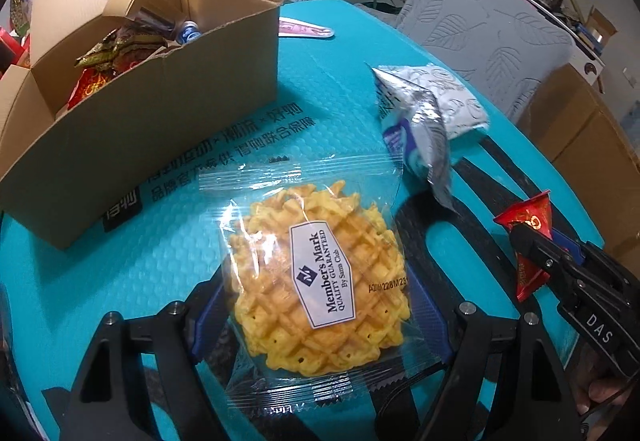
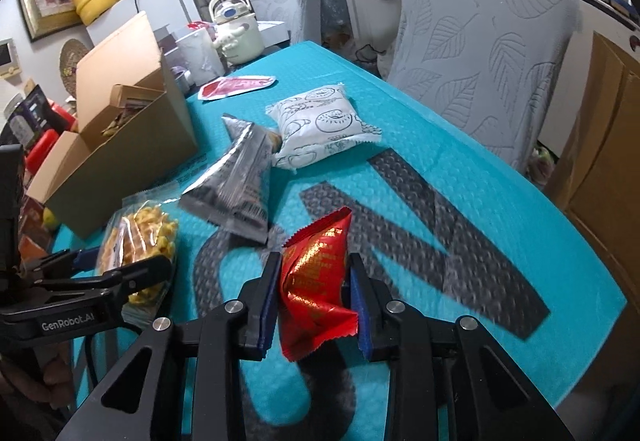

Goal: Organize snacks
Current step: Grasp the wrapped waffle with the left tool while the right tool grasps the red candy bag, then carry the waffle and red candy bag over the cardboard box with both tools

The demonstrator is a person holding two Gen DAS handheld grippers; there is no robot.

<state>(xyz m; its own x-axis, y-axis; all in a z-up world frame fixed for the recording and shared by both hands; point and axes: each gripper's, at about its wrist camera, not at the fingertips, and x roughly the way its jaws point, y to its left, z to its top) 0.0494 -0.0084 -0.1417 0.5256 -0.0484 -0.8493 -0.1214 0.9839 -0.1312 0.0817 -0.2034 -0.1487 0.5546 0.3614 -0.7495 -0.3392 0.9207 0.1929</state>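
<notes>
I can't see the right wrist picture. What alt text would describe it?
A black claw pinches a crumpled red snack packet above a teal table cover. Beyond lie a silver packet and a white one, with an open cardboard box at left, where a second claw holds a wrapped waffle.

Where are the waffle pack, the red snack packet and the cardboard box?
waffle pack (image 1: 320, 293), left wrist view, on its white label.
red snack packet (image 2: 316, 277), right wrist view, on its crinkled middle.
cardboard box (image 1: 160, 133), left wrist view, on its front wall.

Clear-wrapped waffle (image 1: 320, 281) and crumpled red snack packet (image 2: 316, 281) are held up; silver pouch (image 2: 240, 177) touches white bun pack (image 2: 320, 125).
</notes>
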